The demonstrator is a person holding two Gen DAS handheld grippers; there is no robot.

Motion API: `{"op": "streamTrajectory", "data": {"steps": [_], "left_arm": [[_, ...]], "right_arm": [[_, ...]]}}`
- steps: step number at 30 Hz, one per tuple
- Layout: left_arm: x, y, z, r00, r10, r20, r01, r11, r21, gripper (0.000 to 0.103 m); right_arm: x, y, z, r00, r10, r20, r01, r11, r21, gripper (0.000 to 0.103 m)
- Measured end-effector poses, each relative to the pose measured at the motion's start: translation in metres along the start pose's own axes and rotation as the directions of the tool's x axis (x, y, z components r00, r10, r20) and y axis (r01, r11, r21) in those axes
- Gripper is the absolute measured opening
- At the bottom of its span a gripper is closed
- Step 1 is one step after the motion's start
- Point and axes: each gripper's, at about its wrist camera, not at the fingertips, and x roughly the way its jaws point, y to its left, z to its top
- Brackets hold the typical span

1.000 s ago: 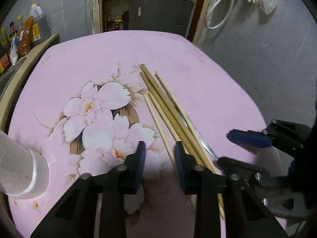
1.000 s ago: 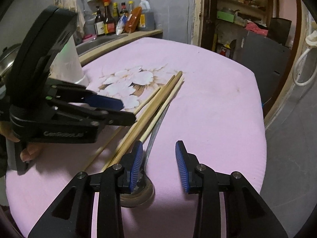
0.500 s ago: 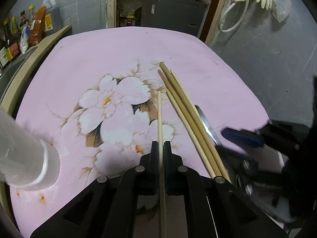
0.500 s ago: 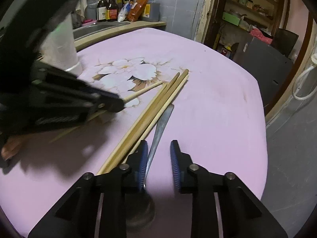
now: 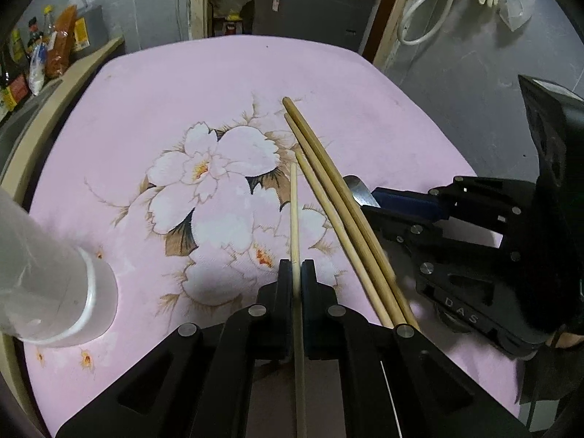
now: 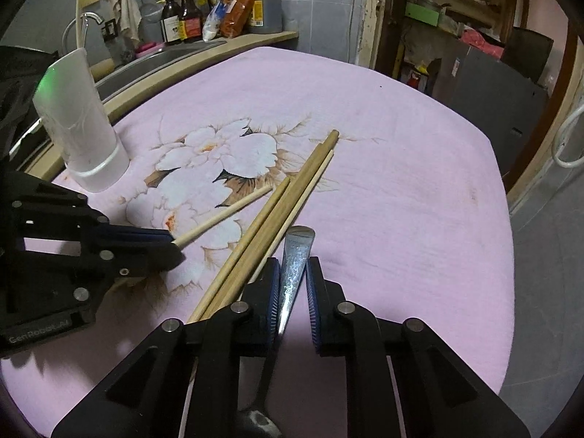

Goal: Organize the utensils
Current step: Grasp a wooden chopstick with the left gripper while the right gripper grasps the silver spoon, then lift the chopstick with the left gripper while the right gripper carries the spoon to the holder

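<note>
1 white cup (image 6: 82,135) at far left of pink flowered table (image 6: 401,189). Left gripper (image 5: 296,273) clamped on 1 pale chopstick (image 5: 294,211). 3 chopsticks (image 6: 288,197) lie beside it. Right gripper (image 6: 294,292) closing around spoon (image 6: 296,255) handle, pads not yet pressing.

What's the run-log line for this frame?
left gripper: shut on chopstick | right gripper: closing around spoon handle | loose chopsticks: three, on table | cup: upright
</note>
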Motion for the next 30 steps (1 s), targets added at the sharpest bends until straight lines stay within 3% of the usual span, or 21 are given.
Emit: {"op": "streamTrajectory", "data": {"steps": [4, 11, 14, 17, 21, 24, 28, 30], "left_arm": [[0.001, 0.005, 0.005, 0.999, -0.024, -0.022, 0.023, 0.999, -0.027, 0.003], [-0.015, 0.013, -0.011, 0.998, -0.029, 0.055, 0.033, 0.997, -0.073, 0.002], [-0.027, 0.015, -0.023, 0.995, -0.020, 0.099, 0.030, 0.994, -0.101, 0.002], [-0.042, 0.016, -0.036, 0.981, -0.017, 0.191, 0.042, 0.991, -0.127, 0.002], [-0.066, 0.010, -0.050, 0.934, -0.015, 0.357, 0.058, 0.992, -0.109, 0.002], [-0.086, 0.002, -0.060, 0.881, -0.016, 0.473, 0.060, 0.995, -0.078, 0.002], [-0.101, -0.008, -0.069, 0.823, -0.026, 0.567, 0.072, 0.996, -0.057, 0.002], [-0.107, -0.006, -0.072, 0.802, -0.026, 0.596, 0.073, 0.996, -0.055, 0.002]], "right_arm": [[-0.002, -0.003, -0.002, 1.000, 0.020, 0.016, -0.021, 0.999, 0.043, 0.010], [-0.025, -0.003, -0.014, 0.994, 0.003, 0.113, -0.009, 0.999, 0.052, 0.009], [-0.043, 0.003, -0.022, 0.981, -0.020, 0.191, 0.015, 0.999, 0.032, 0.009], [-0.063, 0.012, -0.032, 0.958, -0.050, 0.283, 0.051, 0.999, 0.004, 0.009], [-0.084, 0.028, -0.046, 0.911, -0.098, 0.400, 0.126, 0.991, -0.043, 0.009], [-0.096, 0.042, -0.052, 0.866, -0.129, 0.483, 0.186, 0.980, -0.073, 0.009], [-0.107, 0.050, -0.060, 0.812, -0.150, 0.563, 0.236, 0.968, -0.083, 0.009], [-0.112, 0.052, -0.063, 0.787, -0.157, 0.597, 0.255, 0.963, -0.082, 0.009]]}}
